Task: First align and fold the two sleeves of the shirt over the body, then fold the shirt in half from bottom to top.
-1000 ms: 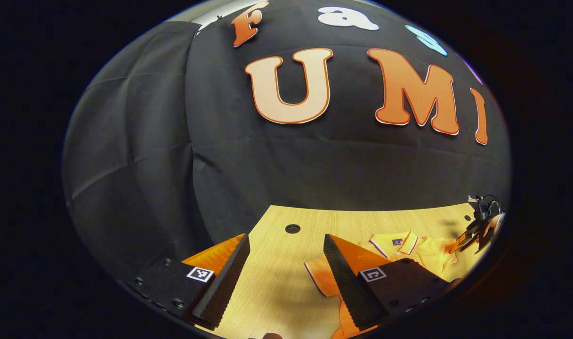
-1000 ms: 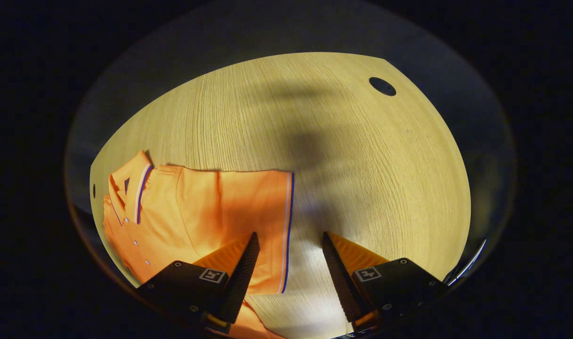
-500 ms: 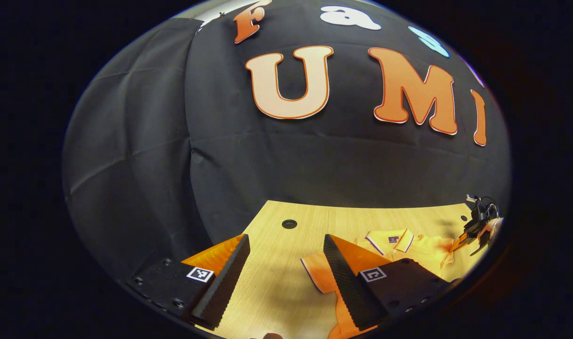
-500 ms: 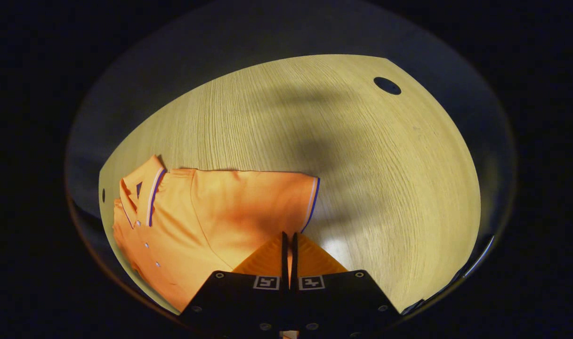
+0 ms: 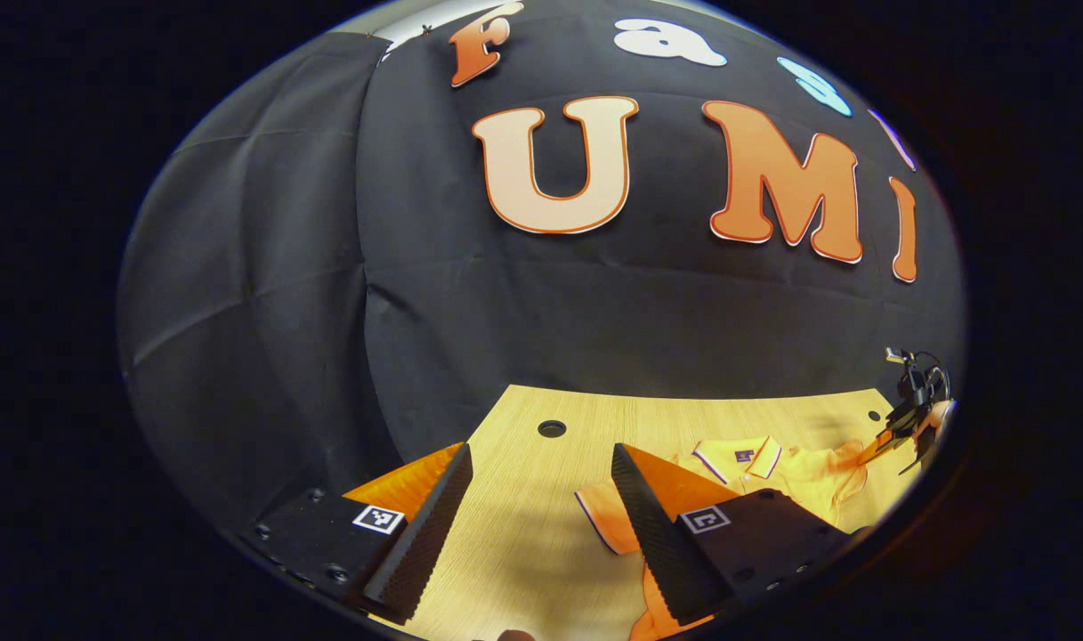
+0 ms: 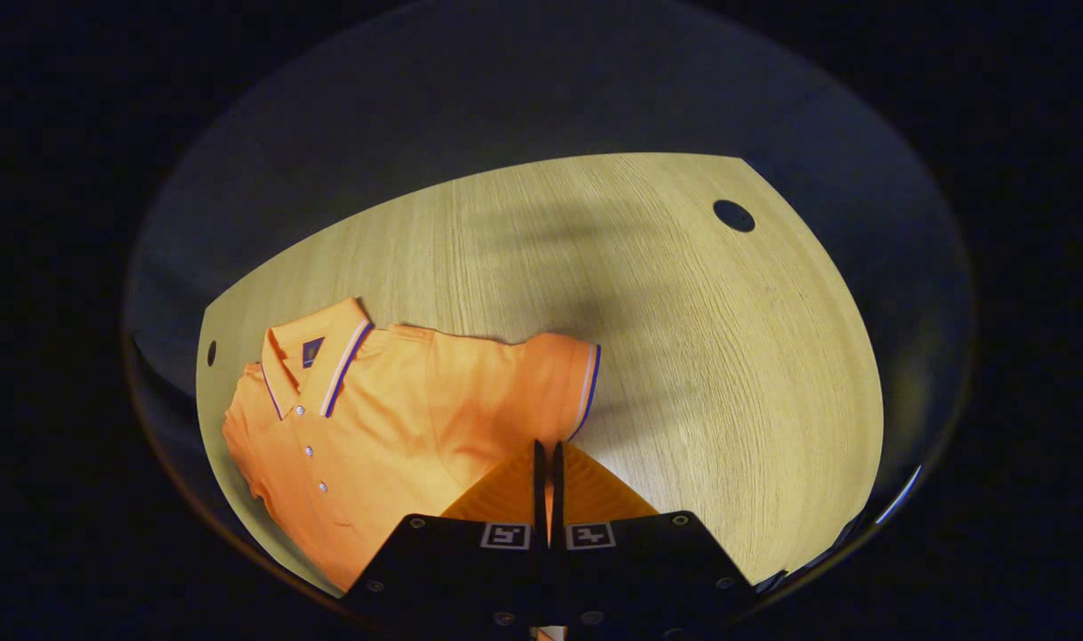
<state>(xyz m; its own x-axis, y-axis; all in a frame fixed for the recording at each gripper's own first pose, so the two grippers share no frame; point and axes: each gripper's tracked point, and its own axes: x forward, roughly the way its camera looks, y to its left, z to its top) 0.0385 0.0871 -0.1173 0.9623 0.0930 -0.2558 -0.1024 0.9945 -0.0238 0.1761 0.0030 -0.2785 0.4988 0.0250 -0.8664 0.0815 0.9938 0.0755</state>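
In the right gripper view, the orange shirt (image 6: 390,418) lies on the wooden table (image 6: 701,356) in the lower left of the frame, collar toward the left. The right gripper (image 6: 546,458) has its jaws closed on the sleeve (image 6: 550,383). In the left gripper view, the left gripper (image 5: 541,499) hangs with jaws wide apart, holding nothing, at the bottom centre.

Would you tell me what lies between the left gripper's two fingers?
In the left gripper view, the left gripper is open over bare wooden table; the orange shirt's sleeve lies just outside one finger.
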